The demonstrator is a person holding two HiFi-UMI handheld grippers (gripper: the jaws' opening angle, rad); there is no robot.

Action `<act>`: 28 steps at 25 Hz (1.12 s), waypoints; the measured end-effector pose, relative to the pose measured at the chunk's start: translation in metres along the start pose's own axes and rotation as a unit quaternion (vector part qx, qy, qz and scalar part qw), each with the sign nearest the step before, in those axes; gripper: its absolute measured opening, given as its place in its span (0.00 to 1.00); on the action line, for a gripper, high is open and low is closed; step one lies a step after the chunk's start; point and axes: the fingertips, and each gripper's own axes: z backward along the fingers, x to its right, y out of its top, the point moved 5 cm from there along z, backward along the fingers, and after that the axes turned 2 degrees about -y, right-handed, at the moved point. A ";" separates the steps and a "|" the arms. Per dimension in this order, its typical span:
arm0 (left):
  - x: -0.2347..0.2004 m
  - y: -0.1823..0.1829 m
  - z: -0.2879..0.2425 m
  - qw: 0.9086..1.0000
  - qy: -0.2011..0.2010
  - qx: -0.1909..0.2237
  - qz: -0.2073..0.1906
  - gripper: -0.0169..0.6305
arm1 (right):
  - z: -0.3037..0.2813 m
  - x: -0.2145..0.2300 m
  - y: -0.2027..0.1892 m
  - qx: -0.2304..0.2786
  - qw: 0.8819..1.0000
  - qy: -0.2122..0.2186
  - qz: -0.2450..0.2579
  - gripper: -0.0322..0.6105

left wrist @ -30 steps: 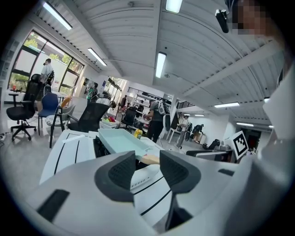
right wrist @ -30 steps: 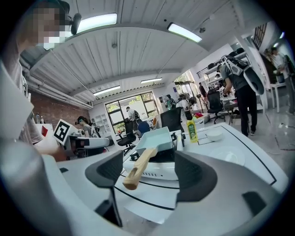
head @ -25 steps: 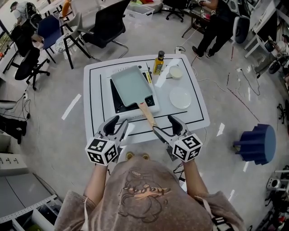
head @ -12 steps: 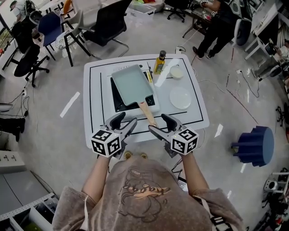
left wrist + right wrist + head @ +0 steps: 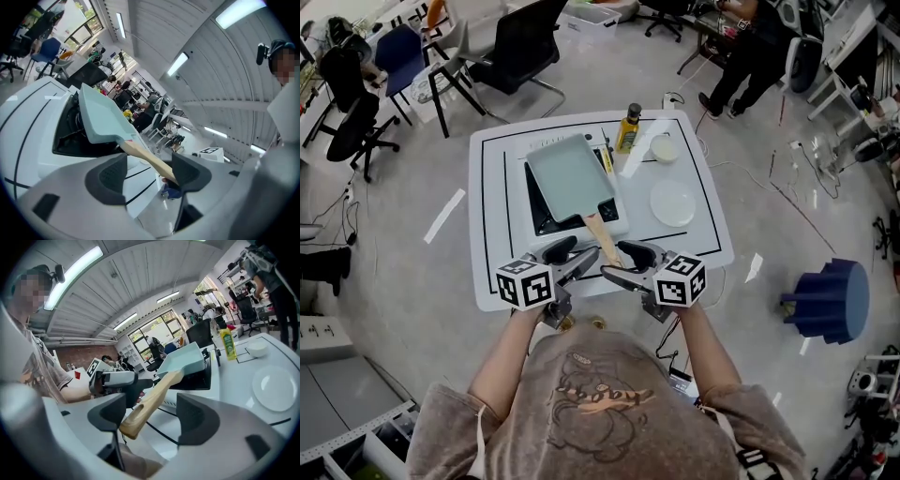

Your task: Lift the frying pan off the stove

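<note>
My head camera looks steeply down on the tabletop (image 5: 694, 239); both tool cameras, low and close, share the pan handle (image 5: 145, 157).

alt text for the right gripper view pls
The right gripper, jaws closing, has the wooden handle of a pale green pan between them, not yet clamped. The pan sits on a stove; a plate and bottle stand on the table.
</note>
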 end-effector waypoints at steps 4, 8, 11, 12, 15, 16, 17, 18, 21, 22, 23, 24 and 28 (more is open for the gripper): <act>0.000 0.001 -0.010 0.999 -0.026 0.000 0.035 0.49 | -0.003 0.001 0.000 -0.013 0.999 0.028 -0.015 0.52; -0.003 0.000 -0.021 0.998 -0.038 -0.012 0.053 0.50 | -0.002 0.005 0.003 -0.011 0.998 0.051 -0.047 0.47; -0.007 -0.003 -0.027 0.996 -0.047 -0.014 0.077 0.50 | -0.003 0.006 0.003 -0.021 0.995 0.072 -0.059 0.47; -0.007 -0.005 -0.028 0.995 -0.050 -0.015 0.082 0.51 | -0.005 0.006 0.002 -0.028 0.995 0.079 -0.060 0.47; -0.009 -0.006 -0.034 0.994 -0.057 -0.018 0.094 0.51 | -0.009 0.005 0.000 -0.036 0.993 0.094 -0.062 0.47; -0.009 -0.006 -0.036 0.993 -0.061 -0.019 0.099 0.51 | -0.010 0.005 0.001 -0.035 0.992 0.098 -0.065 0.46; -0.009 -0.007 -0.039 0.992 -0.064 -0.020 0.104 0.51 | -0.011 0.005 0.001 -0.033 0.992 0.101 -0.069 0.46; -0.009 -0.007 -0.041 0.992 -0.066 -0.021 0.108 0.51 | -0.012 0.005 0.001 -0.033 0.991 0.106 -0.072 0.45; -0.014 -0.009 -0.045 0.991 -0.061 -0.027 0.113 0.50 | -0.013 0.004 0.000 -0.036 0.989 0.121 -0.078 0.43; -0.015 -0.009 -0.047 0.991 -0.061 -0.028 0.116 0.50 | -0.013 0.004 0.000 -0.037 0.988 0.126 -0.079 0.43; -0.015 -0.009 -0.049 0.990 -0.064 -0.028 0.120 0.50 | -0.013 0.004 0.000 -0.037 0.988 0.130 -0.081 0.42; -0.013 -0.009 -0.051 0.989 -0.069 -0.029 0.124 0.50 | -0.013 0.004 0.000 -0.037 0.987 0.133 -0.082 0.42; -0.010 -0.011 -0.057 0.988 -0.077 -0.031 0.131 0.50 | -0.015 0.004 -0.002 -0.038 0.986 0.139 -0.084 0.42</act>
